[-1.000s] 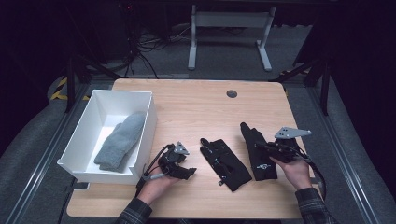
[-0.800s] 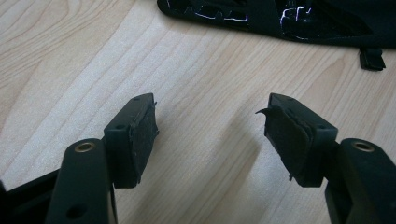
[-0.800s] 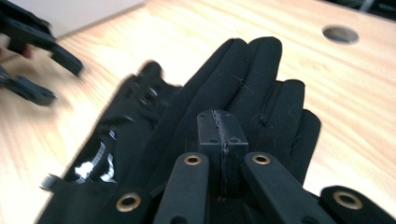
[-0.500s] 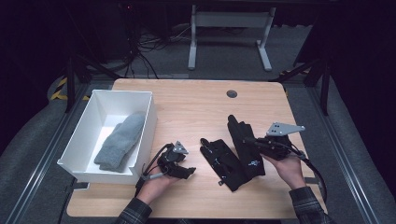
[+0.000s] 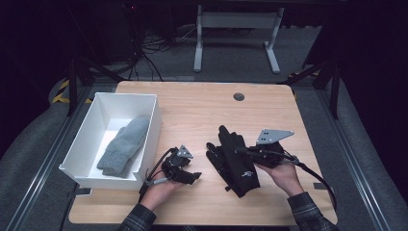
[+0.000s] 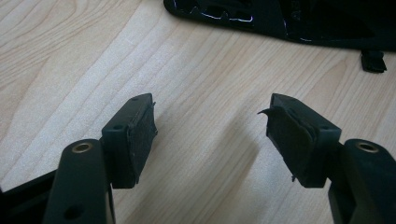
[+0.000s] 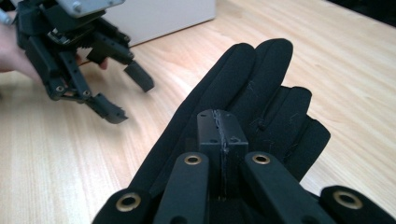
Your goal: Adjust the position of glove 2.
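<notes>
Pale wooden table (image 5: 192, 110) in a dark room, with a white bin (image 5: 155, 115) at its left edge holding a grey sock (image 5: 124, 145). Right gripper (image 5: 239, 150): jaws pinched fully together on the cuff edge of a black glove (image 5: 238, 161), which it carries just above a second black glove (image 5: 216, 159) lying flat near mid-table. Left gripper (image 5: 192, 176): jaws parted and empty, resting on the bare wood between bin and gloves. Judged step: laying the held glove onto its mate. To do it well, align the fingers of both gloves before lowering, keep the pinch firm so the fabric does not slip, and bring the idle left gripper in to pin the lower glove against sliding.
</notes>
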A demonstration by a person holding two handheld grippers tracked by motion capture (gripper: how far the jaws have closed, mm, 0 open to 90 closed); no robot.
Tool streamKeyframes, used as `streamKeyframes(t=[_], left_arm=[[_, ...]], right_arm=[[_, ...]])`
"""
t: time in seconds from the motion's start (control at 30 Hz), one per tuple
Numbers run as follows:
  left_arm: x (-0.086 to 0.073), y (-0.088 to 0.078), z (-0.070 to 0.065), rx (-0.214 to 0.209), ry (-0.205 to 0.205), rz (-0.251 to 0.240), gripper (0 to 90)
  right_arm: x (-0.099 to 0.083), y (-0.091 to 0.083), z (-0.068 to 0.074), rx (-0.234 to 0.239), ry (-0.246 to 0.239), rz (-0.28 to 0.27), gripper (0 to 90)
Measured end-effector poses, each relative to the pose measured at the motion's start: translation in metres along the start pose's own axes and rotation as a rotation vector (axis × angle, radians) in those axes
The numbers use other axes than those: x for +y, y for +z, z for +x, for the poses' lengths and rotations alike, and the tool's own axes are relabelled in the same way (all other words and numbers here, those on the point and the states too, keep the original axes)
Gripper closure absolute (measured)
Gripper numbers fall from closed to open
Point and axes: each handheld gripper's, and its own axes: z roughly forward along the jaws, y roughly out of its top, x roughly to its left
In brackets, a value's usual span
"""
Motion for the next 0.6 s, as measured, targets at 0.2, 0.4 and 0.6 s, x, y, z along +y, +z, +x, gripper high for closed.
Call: streamKeyframes(t=[0.2,0.4,0.6], left_arm=[[0.0,0.0,0.0,0.001,0.0,0.002,32.9],[0.0,0.001,0.0,-0.001,0.001,0.003,32.6],[0.0,0.002,0.0,0.0,-0.001,0.004,32.5]], right_arm=[[0.0,0.017,0.005,0.04,-0.028,0.047,90.0],[-0.006,0.034,0.004,0.056,-0.036,0.088,90.0],[-0.009,0.046,0.006,0.078,-0.049,0.1,90.0]])
